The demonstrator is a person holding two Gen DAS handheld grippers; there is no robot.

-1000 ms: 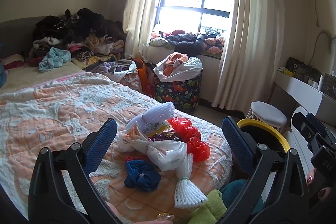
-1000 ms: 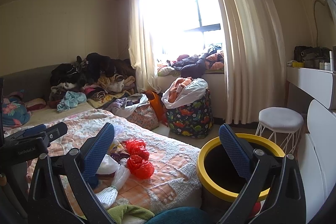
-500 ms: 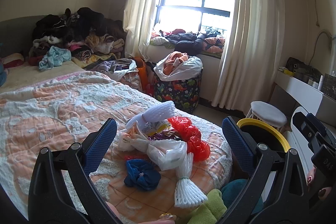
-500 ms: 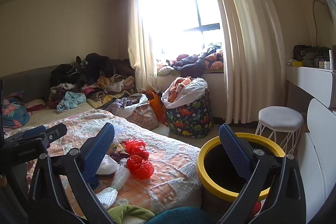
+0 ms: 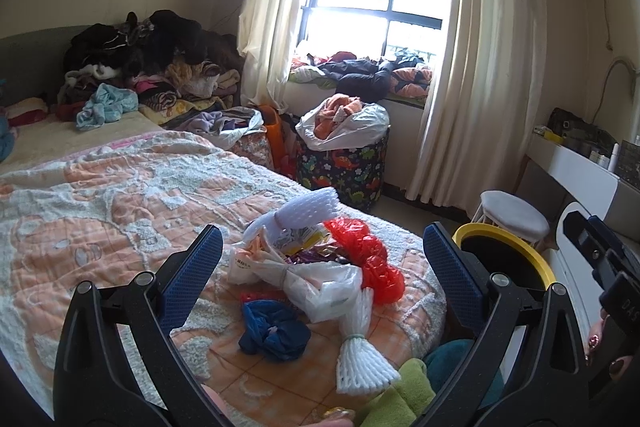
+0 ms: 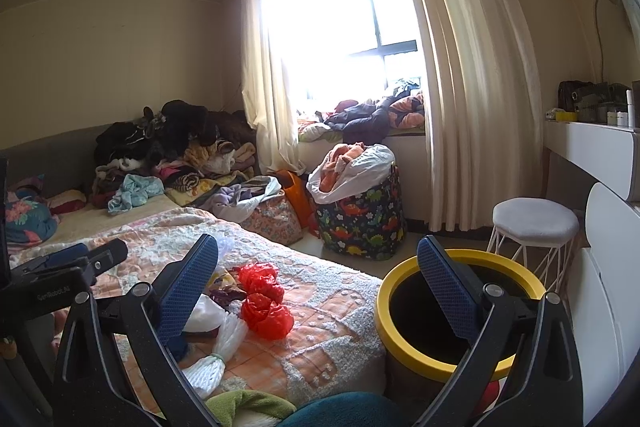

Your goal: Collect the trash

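Note:
A heap of trash lies on the bed's near corner: a red plastic bag (image 5: pixel 370 259) (image 6: pixel 262 301), a white plastic bag (image 5: pixel 320 279), white foam net sleeves (image 5: pixel 362 355) (image 6: pixel 218 359), a blue crumpled bag (image 5: pixel 272 331) and wrappers (image 5: pixel 298 239). My left gripper (image 5: pixel 320 259) hovers open above and short of the heap, holding nothing. My right gripper (image 6: pixel 318 275) is open and empty, to the right of the heap, with its right finger over the yellow-rimmed black bin (image 6: pixel 460 311) (image 5: pixel 508 247) beside the bed.
The bed has an orange and white quilt (image 5: pixel 100 203) with clothes piled at its far end (image 5: pixel 144 67). A dinosaur-print hamper (image 6: pixel 360 219) and a white stool (image 6: pixel 534 227) stand on the floor by the curtain. A white desk (image 6: pixel 592 147) runs along the right wall.
Both views have shifted very slightly; the left gripper edged a little nearer the heap. Nothing was taken hold of or let go.

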